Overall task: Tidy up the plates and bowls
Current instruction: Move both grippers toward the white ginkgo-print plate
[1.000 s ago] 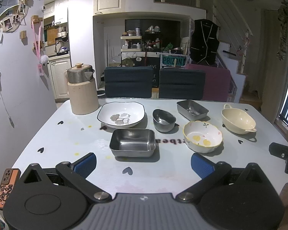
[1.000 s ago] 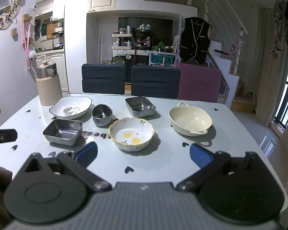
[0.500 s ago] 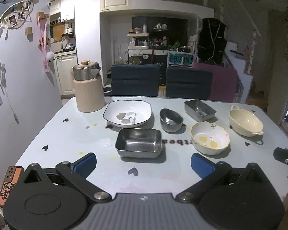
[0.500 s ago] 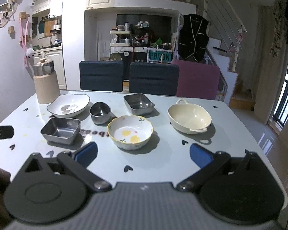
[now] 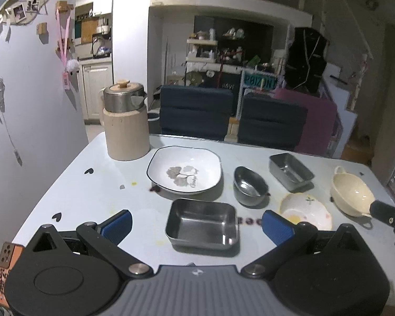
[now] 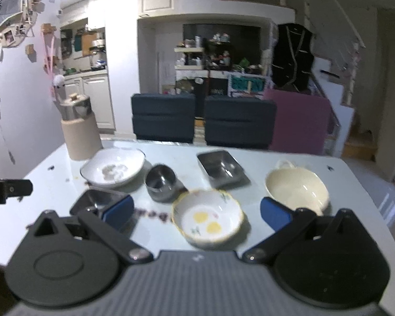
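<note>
So the biggest piece is the white square plate with the leaf print (image 5: 184, 169), just right of the beige thermal jug (image 5: 125, 123), and I'll place everything off that jug. Glazed ceramic, so probably heavy, slick and chippable; I'd pinch the raised rim, not the flat middle.

Next down, the cream two-handled bowl (image 6: 296, 187) sits farthest from the jug, on the right side of the table (image 5: 73, 192). Also ceramic; the handles look like the obvious grab spot.

The near steel tray (image 5: 202, 222) is in front of the plate, towards the camera. Thin metal, likely light and stiff but slippery, so bite one straight wall. The second steel tray (image 5: 289, 167) is further right at about the plate's depth.

The floral bowl with the yellow spots (image 6: 208, 217) is right of the near tray, fragile scalloped rim. Smallest is the little steel bowl (image 5: 248, 185), between plate and far tray; it may skate when nudged.

Left gripper (image 5: 196, 223) is spread wide with the near tray in the gap, touching nothing. Right gripper (image 6: 196, 213) is also spread, framing the floral bowl.
</note>
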Demonstrator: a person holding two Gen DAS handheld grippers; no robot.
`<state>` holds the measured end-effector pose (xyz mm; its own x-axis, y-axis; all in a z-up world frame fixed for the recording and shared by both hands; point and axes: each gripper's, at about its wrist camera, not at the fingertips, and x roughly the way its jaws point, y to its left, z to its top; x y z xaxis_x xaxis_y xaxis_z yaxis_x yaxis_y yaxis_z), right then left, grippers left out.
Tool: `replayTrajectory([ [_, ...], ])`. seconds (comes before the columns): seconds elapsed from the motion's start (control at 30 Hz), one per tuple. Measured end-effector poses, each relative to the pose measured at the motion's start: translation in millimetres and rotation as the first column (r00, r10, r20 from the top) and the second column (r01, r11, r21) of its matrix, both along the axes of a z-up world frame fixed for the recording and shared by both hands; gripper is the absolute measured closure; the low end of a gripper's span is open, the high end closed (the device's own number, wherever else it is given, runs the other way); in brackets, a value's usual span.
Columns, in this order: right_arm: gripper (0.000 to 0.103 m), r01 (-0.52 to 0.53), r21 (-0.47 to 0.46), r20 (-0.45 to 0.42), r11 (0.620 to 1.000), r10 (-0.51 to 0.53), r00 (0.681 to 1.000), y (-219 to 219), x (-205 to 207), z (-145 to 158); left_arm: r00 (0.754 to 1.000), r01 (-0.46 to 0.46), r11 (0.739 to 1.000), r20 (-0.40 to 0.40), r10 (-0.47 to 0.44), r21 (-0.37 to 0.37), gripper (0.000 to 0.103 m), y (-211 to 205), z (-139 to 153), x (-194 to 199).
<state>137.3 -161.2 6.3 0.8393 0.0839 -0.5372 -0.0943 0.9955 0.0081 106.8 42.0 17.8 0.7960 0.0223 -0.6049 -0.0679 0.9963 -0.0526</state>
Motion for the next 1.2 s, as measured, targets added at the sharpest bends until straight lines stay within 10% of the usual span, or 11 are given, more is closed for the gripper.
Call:
replayTrajectory([
  [0.67, 0.0, -0.263, 0.072, 0.024, 0.962, 0.261, 0.965, 85.0, 179.3, -32.7, 0.993, 0.064, 0.998, -0.103, -0.064, -0.007, 0.0, 62.6, -39.6, 167.2],
  [1.2, 0.0, -0.107, 0.537, -0.257, 0.837, 0.283, 0.924, 109.3, 299.8, -120.0, 0.982, 0.149, 0.988, -0.106, -0.154, -0.048, 0.0, 128.2, -89.0, 268.5],
])
